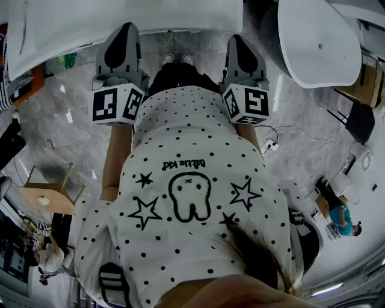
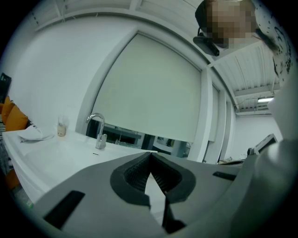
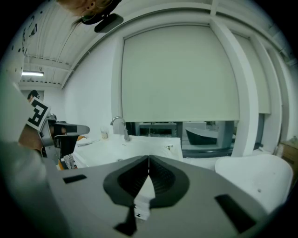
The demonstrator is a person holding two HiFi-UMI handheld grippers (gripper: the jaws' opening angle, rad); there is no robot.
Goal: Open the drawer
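Observation:
No drawer shows in any view. In the head view I stand facing a white counter (image 1: 120, 15). My left gripper (image 1: 125, 29) and right gripper (image 1: 237, 38) are held side by side at waist height and point at it. Each is shut, with nothing between its pads. Seen from the left gripper view, the left gripper (image 2: 150, 155) has its jaws meeting at the tip above the counter top (image 2: 56, 148). The right gripper (image 3: 148, 158) likewise has its jaws pressed together. The left gripper (image 3: 70, 129) also appears at the left of the right gripper view.
A chrome tap (image 2: 97, 130) and a small bottle (image 2: 61, 127) stand on the counter. A rounded white tub (image 1: 317, 42) is at the right. A wooden stool (image 1: 51, 194), a floor cable (image 1: 272, 139) and seated people (image 1: 344, 218) are behind me.

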